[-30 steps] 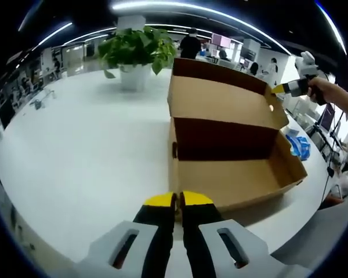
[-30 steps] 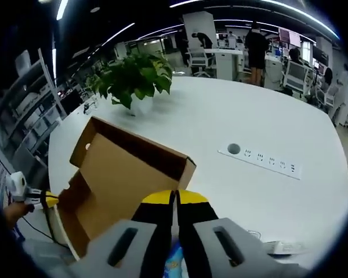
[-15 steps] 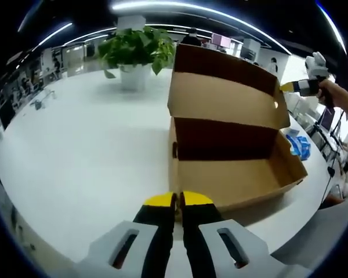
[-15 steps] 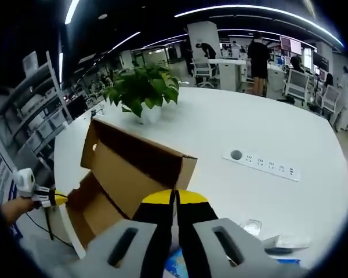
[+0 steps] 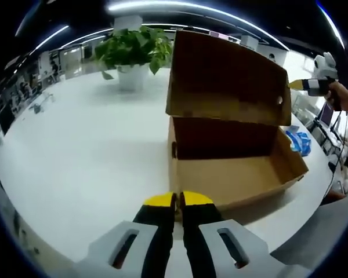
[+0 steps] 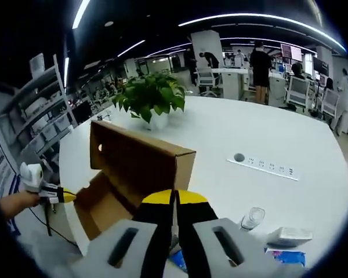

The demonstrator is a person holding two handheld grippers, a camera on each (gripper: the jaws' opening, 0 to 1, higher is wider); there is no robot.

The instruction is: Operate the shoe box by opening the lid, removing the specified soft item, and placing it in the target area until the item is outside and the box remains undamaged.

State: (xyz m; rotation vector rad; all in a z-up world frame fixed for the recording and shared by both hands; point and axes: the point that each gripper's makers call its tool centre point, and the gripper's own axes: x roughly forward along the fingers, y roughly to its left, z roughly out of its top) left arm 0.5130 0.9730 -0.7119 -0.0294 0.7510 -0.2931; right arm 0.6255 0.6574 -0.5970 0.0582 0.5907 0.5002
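One shoe box [image 5: 232,168] lies just ahead of the left gripper [image 5: 178,200], its near rim beside the clenched yellow tips; its lid [image 5: 226,78] stands raised past the hinge; wide bare table [image 5: 75,156] spreads to the tips' left; the right gripper [image 6: 174,197], clenched too, hangs above the box's far edge; a blue packet [image 5: 298,142] lies beyond the box's end.

The shoe box [image 5: 232,168] was plain brown cardboard, the surface [image 5: 81,150] white, the plant [image 5: 133,46] green, the claw [image 5: 174,201] tips yellow.
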